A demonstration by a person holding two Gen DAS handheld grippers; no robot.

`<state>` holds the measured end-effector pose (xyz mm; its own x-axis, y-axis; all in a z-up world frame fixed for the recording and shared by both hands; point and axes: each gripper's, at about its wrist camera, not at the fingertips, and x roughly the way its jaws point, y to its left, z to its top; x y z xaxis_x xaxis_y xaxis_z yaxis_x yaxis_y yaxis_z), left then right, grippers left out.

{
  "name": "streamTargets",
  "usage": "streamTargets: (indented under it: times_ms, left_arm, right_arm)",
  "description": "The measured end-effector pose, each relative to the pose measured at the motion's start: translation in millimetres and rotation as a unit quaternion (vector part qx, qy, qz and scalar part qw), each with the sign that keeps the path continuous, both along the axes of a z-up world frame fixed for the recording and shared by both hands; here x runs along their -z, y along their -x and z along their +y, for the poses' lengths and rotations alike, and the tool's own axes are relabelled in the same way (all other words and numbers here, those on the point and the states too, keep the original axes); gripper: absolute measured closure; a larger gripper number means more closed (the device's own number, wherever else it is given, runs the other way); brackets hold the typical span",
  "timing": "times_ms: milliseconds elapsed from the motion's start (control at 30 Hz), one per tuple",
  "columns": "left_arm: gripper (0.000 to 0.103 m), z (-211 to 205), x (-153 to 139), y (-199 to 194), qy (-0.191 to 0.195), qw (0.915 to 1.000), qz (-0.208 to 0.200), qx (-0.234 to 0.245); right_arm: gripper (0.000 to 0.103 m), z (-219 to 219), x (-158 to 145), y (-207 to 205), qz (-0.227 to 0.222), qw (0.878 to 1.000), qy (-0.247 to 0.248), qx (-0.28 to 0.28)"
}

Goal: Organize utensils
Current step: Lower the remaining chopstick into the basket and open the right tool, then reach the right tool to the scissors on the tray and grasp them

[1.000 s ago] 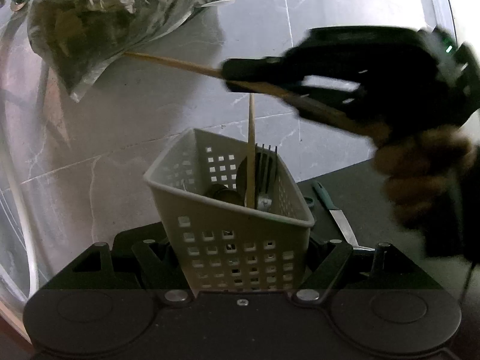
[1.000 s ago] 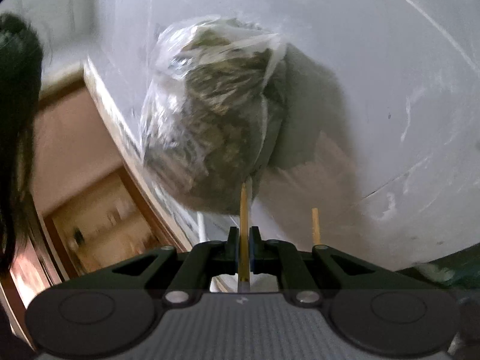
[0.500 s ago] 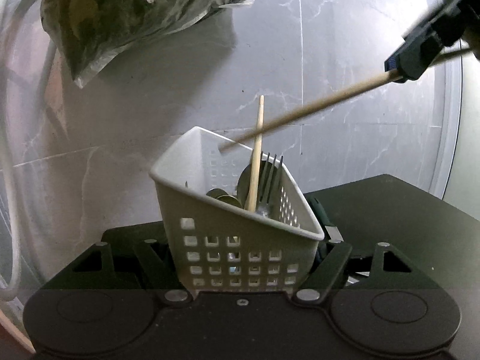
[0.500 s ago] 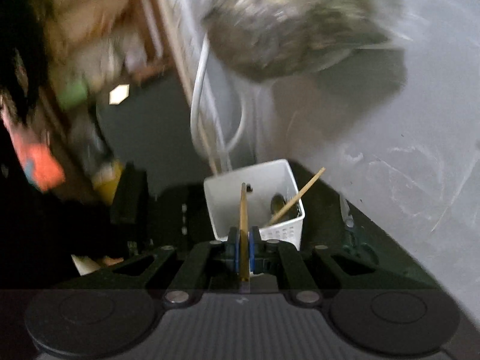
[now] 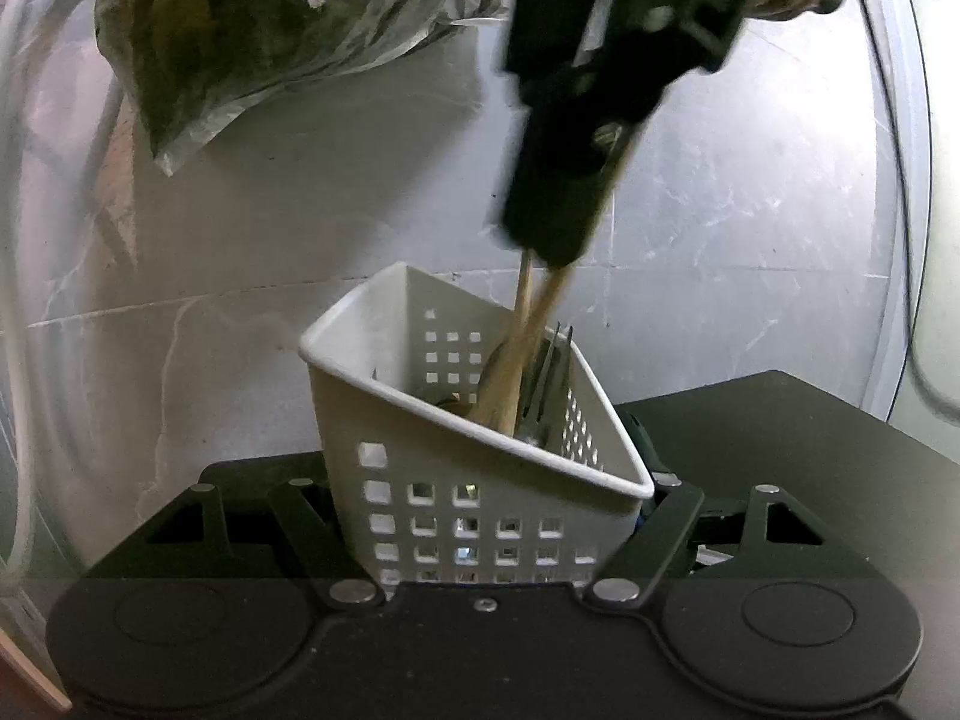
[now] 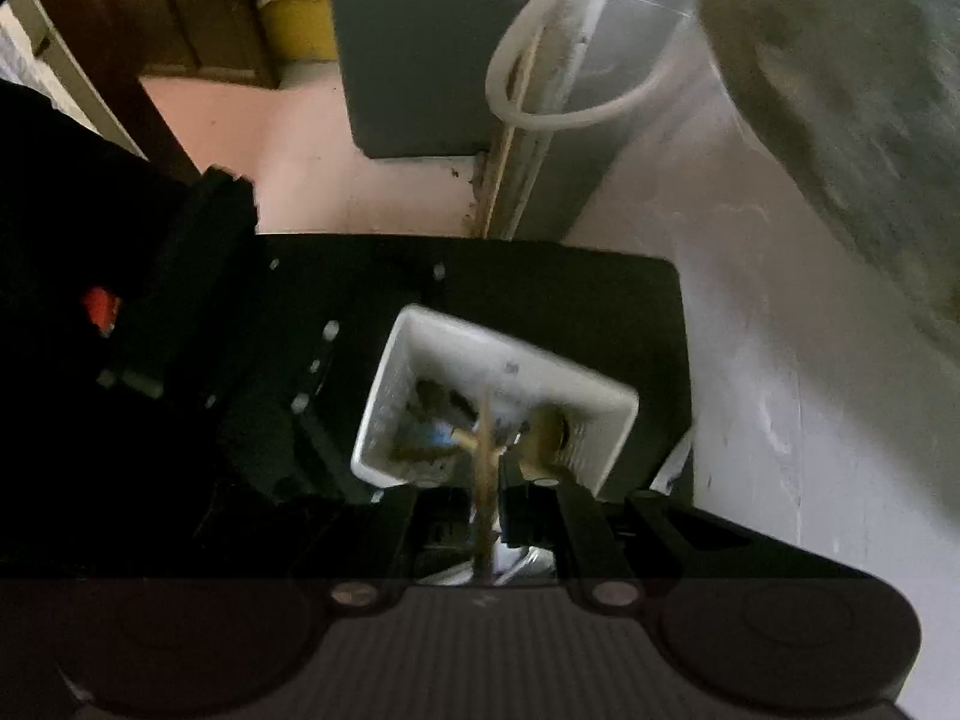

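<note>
Between the left gripper's [image 5: 486, 516] closed-in fingers sits the white perforated plastic basket [image 5: 480, 504], gripped, while directly above it the right gripper [image 6: 486, 480], jaws opening, points down with a thin wooden chopstick [image 6: 483, 480] between them, tip inside the basket beside a metal fork [image 5: 549, 378].

A home kitchen corner: grey marble-look wall tiles [image 5: 750, 192], a white perforated cutlery basket [image 5: 480, 480] holding a fork [image 5: 549, 372], a plastic bag of dried greens [image 5: 252, 30] hanging above, wooden cupboards [image 6: 198, 18] beyond
</note>
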<state>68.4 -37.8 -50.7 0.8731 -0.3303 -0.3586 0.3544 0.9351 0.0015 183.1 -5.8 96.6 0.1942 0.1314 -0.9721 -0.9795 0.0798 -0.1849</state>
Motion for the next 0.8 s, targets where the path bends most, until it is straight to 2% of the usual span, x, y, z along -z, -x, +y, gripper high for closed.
streamTargets:
  times_ms: [33, 100, 233, 267, 400, 467, 533, 600, 700, 800]
  left_arm:
    - [0.025, -0.3, -0.3, -0.8, 0.001, 1.0000, 0.000, -0.001]
    - [0.025, -1.7, -0.5, -1.8, 0.000, 1.0000, 0.000, -0.004]
    - [0.025, -6.2, -0.2, -4.2, -0.003, 1.0000, 0.004, -0.008]
    - [0.025, -7.1, 0.1, -5.0, -0.003, 0.9999, 0.005, -0.010]
    - [0.025, -12.1, -0.1, -5.0, -0.008, 0.9998, 0.008, -0.016]
    - [0.025, -15.7, -0.6, -5.7, -0.009, 0.9996, 0.010, -0.026]
    - [0.025, -20.0, -1.7, -4.6, -0.011, 0.9990, 0.011, -0.041]
    - [0.025, -24.8, -2.5, -4.1, -0.012, 0.9982, 0.014, -0.058]
    - [0.025, -30.4, -4.8, -2.9, -0.016, 0.9971, 0.021, -0.072]
    - [0.025, -34.8, -8.2, -2.4, -0.023, 0.9959, 0.027, -0.083]
  right_arm:
    - [0.072, -0.5, -1.5, -1.2, 0.001, 1.000, -0.006, -0.001]
    - [0.055, -9.9, -8.3, -2.6, -0.005, 1.000, -0.027, 0.007]
    - [0.045, -41.4, -36.2, -4.6, -0.027, 0.996, -0.076, 0.037]
    - [0.039, -53.4, -45.4, -2.5, -0.035, 0.994, -0.095, 0.047]
    - [0.017, -113.0, -74.8, 12.1, -0.090, 0.975, -0.174, 0.110]
    - [0.006, -142.5, -73.1, 19.2, -0.120, 0.961, -0.203, 0.147]
    - [0.002, -171.2, -54.6, 18.3, -0.145, 0.945, -0.223, 0.192]
    - [0.002, -190.9, -17.7, 11.4, -0.157, 0.932, -0.227, 0.237]
    - [0.002, -208.4, 44.0, -2.7, -0.138, 0.916, -0.236, 0.294]
    - [0.002, -214.9, 95.0, -6.7, -0.130, 0.901, -0.253, 0.327]
